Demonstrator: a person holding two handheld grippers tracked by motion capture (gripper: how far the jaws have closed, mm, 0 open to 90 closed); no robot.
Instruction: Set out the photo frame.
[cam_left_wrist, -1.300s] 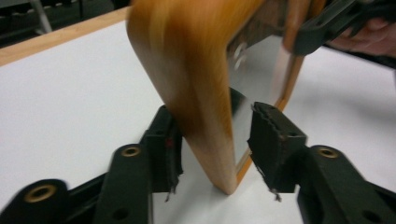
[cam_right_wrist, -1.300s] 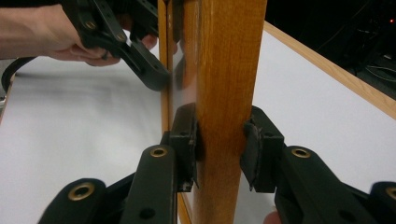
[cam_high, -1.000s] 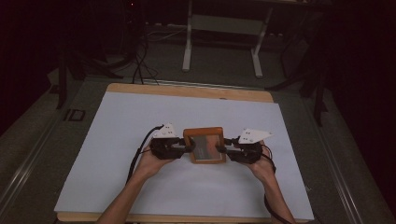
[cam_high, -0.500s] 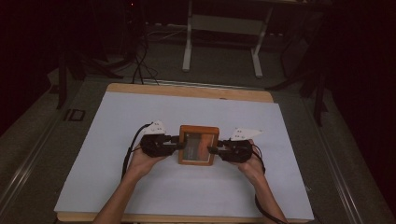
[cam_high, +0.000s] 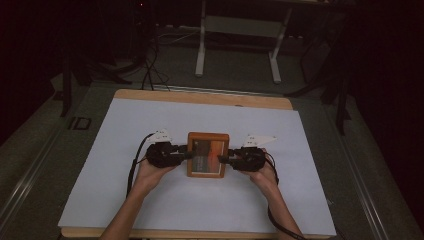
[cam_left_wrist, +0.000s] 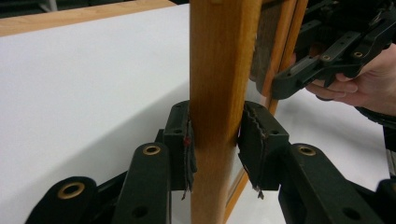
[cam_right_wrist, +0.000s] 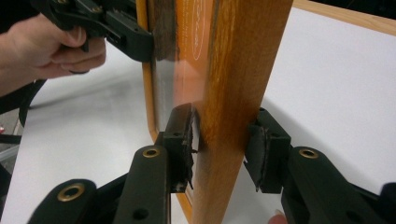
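A wooden picture frame (cam_high: 208, 155) with an orange-and-dark picture under glass lies face up over the middle of the white table. My left gripper (cam_high: 187, 152) is shut on its left side rail. The right gripper (cam_high: 221, 160) is shut on its right side rail. In the left gripper view the jaws (cam_left_wrist: 215, 140) pinch the wooden rail (cam_left_wrist: 217, 70), and the right gripper (cam_left_wrist: 289, 79) shows beyond it. In the right gripper view the jaws (cam_right_wrist: 222, 144) clamp the opposite rail (cam_right_wrist: 243, 70), with the left gripper (cam_right_wrist: 135, 39) and a hand behind.
A white sheet covers the wood-rimmed table (cam_high: 150, 125), with open surface on all sides of the frame. Beyond the far edge stand a white metal stand (cam_high: 237, 30) and floor cables (cam_high: 150, 75) in the dark.
Both grippers and the frame between them have shifted a little to the left. The frame now looks slightly longer front to back. Both grips are unchanged.
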